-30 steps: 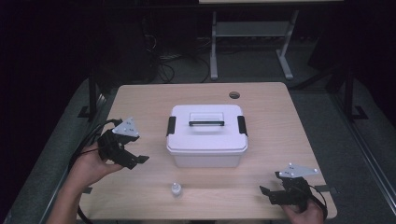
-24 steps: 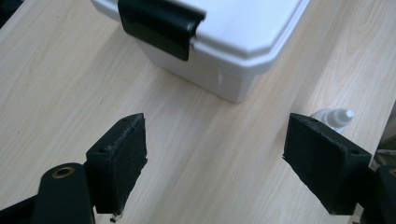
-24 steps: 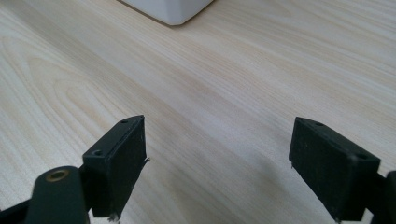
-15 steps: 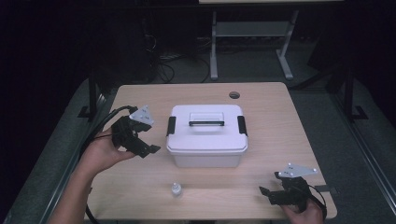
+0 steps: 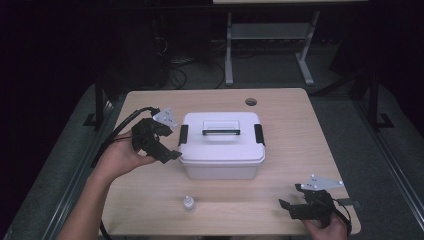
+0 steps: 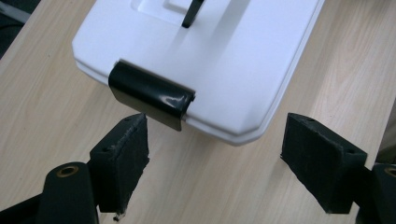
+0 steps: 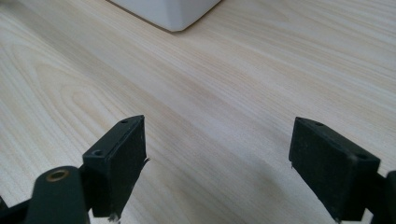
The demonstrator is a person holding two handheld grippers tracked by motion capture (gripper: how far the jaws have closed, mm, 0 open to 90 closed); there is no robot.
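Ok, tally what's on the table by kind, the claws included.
White box with black latches: 1
Small bottle: 1
Claws: 2, left claw open at the box's left latch, right claw open over bare table
Total: 4

No readable text, no labels, no brand marks, no numbers or signs were legible on anything pictured

Open tool (image 6: pixel 215 158) — near black latch (image 6: pixel 150 94)

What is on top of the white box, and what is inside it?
On the white box sits a closed lid with a handle and black side latches. The lid hides the inside.
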